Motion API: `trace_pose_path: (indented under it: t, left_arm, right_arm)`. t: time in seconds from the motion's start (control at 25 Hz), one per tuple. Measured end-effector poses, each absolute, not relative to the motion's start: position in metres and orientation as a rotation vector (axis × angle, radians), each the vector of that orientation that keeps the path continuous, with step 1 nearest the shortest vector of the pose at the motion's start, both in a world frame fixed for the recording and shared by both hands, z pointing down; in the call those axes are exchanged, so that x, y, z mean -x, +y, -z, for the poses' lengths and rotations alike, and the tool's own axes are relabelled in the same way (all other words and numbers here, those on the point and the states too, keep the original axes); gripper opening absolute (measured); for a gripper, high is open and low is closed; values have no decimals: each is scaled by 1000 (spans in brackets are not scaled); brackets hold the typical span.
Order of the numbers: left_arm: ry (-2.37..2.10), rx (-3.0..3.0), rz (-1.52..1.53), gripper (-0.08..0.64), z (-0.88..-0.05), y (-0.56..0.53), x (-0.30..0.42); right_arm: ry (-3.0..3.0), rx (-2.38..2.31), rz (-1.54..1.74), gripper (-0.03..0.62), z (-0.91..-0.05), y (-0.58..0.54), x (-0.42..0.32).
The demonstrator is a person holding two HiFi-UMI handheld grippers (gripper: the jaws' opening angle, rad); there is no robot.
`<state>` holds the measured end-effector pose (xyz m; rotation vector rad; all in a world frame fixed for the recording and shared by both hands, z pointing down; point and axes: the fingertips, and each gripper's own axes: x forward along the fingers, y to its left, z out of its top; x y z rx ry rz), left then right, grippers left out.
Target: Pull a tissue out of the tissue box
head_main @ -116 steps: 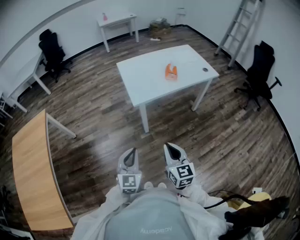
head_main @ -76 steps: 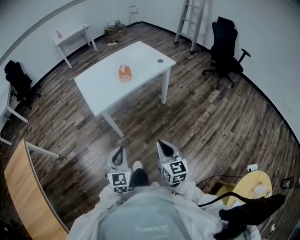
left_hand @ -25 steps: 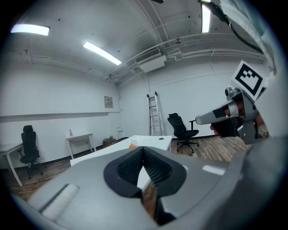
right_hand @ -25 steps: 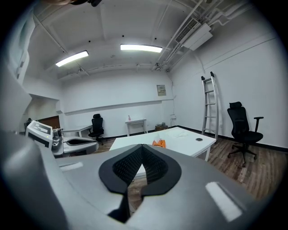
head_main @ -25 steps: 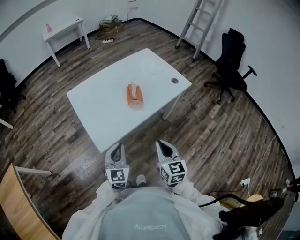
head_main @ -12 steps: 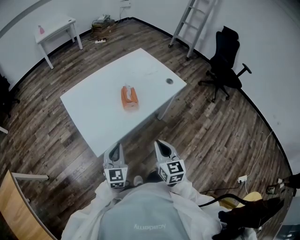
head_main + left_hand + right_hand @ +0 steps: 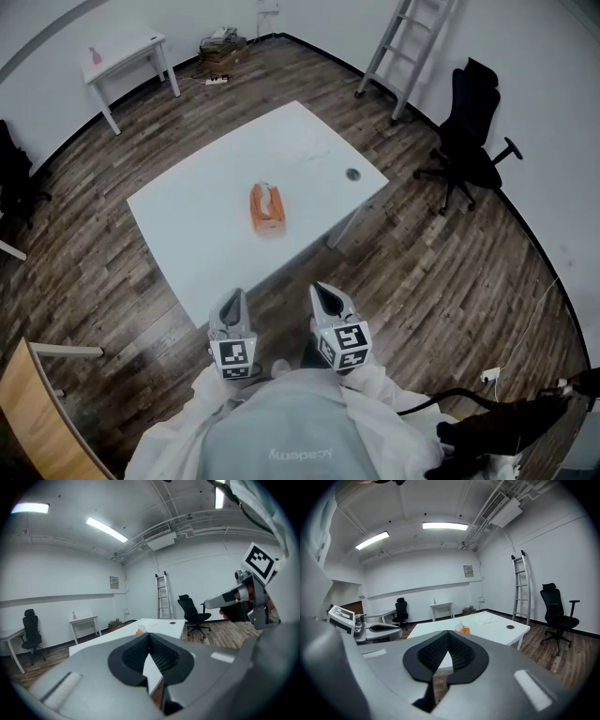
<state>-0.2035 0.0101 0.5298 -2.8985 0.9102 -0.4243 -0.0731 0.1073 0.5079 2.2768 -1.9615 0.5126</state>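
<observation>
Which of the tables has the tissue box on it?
The large white table in the middle of the room: the orange tissue box sits near its centre. The small white table by the far wall holds a pink bottle.

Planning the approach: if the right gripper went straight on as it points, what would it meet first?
Probably the near edge of the white table, short of the orange tissue box; depth is unclear.

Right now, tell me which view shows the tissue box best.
The head view: it looks down on the whole orange tissue box, with a tissue sticking up, on the white table. The right gripper view shows it small and far off; the left gripper view shows only an orange speck.
</observation>
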Motion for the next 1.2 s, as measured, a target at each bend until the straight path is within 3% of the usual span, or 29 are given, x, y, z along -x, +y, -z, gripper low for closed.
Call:
trace_pose_path:
  t: [1.2]
  left_arm:
    - [1084, 2768, 538, 0, -518, -37, 74]
  right_arm:
    - [-2175, -2089, -613, 0, -519, 29, -62]
